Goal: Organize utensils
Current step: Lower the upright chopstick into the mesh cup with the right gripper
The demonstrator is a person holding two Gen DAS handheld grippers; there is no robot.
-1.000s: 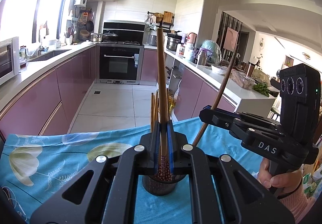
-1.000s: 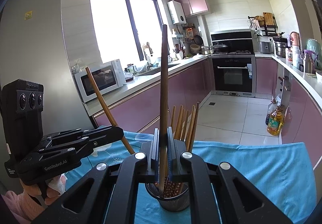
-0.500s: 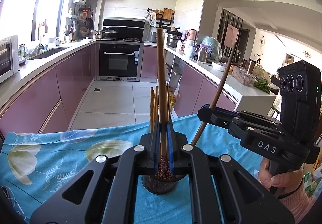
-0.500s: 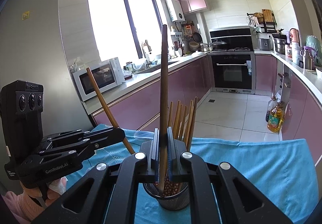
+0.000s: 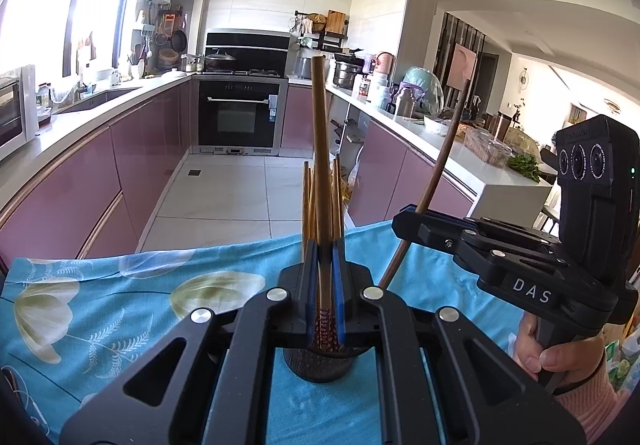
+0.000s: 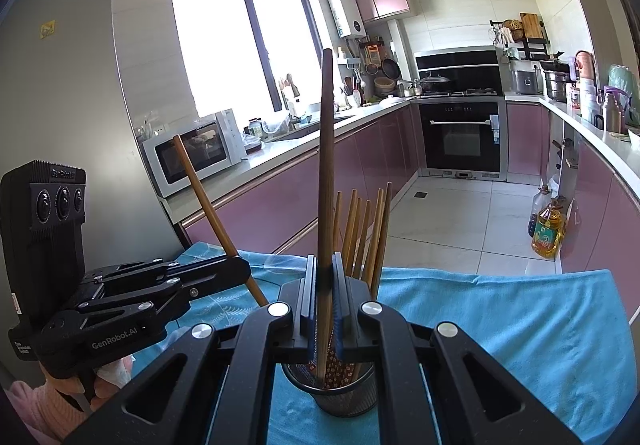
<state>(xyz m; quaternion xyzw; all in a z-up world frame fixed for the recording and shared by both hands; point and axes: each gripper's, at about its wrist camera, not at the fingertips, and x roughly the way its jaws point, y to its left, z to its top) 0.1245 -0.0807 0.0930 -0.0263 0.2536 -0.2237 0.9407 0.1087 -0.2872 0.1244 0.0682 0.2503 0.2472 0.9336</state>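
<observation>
Pink-fronted kitchen cabinets [image 5: 120, 173] run down both sides of a tiled floor toward a black oven [image 5: 239, 117]; up close lies a turquoise cloth with pale flowers [image 5: 120, 301]; on it stands one dark mesh cup [image 6: 346, 397] holding a loose bundle of upright wooden chopsticks [image 6: 366, 237], about six tops visible from the right wrist camera, fewer from the left.

Two grippers are present, each clamped on one chopstick; the left gripper [image 5: 325, 301] pinches a light brown chopstick [image 5: 320, 149] between blue pads, its long axis near vertical, top pointing at the ceiling, lower patterned end sitting over the cup mouth; the right gripper [image 6: 324, 305] squeezes a darker chopstick [image 6: 326, 149] likewise upright, its lower end reaching into the cup.

Each camera shows the opposite tool from the side: the left view catches the right gripper [image 5: 404, 221] with its stick leaning, plus a hand [image 5: 560, 357] on the handle and a dining area beyond; the right view alone shows the left gripper [image 6: 240, 269] with its chopstick tilted, one white microwave [image 6: 192, 161], one window [image 6: 240, 45] and one bottle of cooking oil [image 6: 548, 229] on the floor.
</observation>
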